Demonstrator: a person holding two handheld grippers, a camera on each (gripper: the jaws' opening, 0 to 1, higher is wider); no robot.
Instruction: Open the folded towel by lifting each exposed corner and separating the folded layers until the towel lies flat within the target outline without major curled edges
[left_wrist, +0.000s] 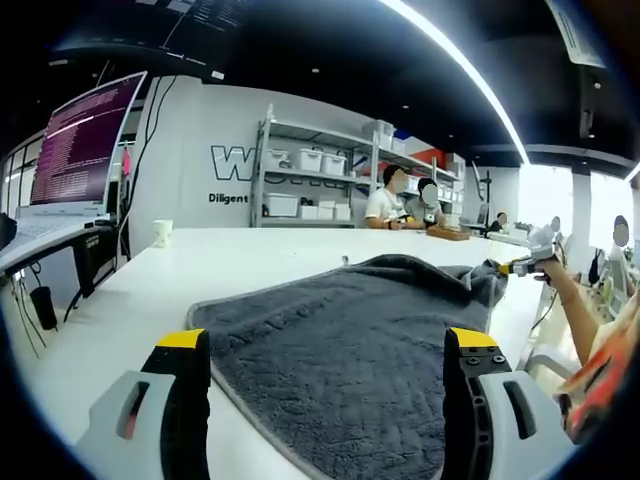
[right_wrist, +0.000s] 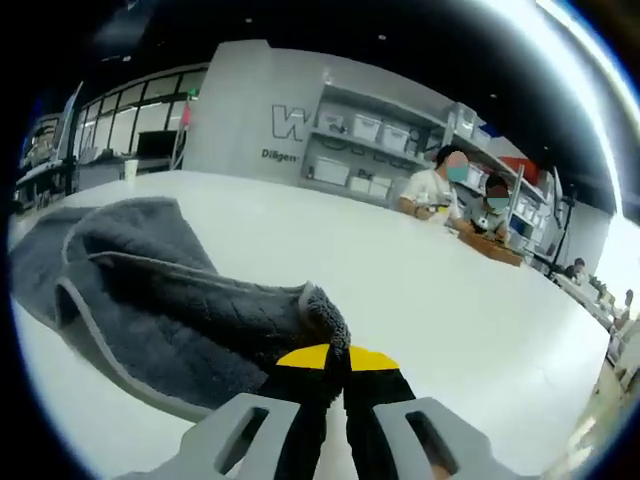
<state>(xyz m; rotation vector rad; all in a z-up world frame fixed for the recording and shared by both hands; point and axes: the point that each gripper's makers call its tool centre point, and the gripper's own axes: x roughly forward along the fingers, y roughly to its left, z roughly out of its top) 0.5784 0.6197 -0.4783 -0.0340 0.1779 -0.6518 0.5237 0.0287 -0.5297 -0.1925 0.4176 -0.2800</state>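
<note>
Lay spread on the white table: a dark grey terry towel with a pale grey hem, partly folded, its near edge between the spread jaws of the left gripper, untouched. Pinched a bunched corner of that towel at its far end: the right gripper, yellow-tipped jaws pressed together on the cloth. Showed beyond the towel too, the right gripper, hand-held.

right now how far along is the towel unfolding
Partly done. The near part of the grey towel lies flat on the white table. In hand: the right gripper is shut on a towel corner, while the left gripper is open. Left: the far layer is bunched and folded over.
</note>
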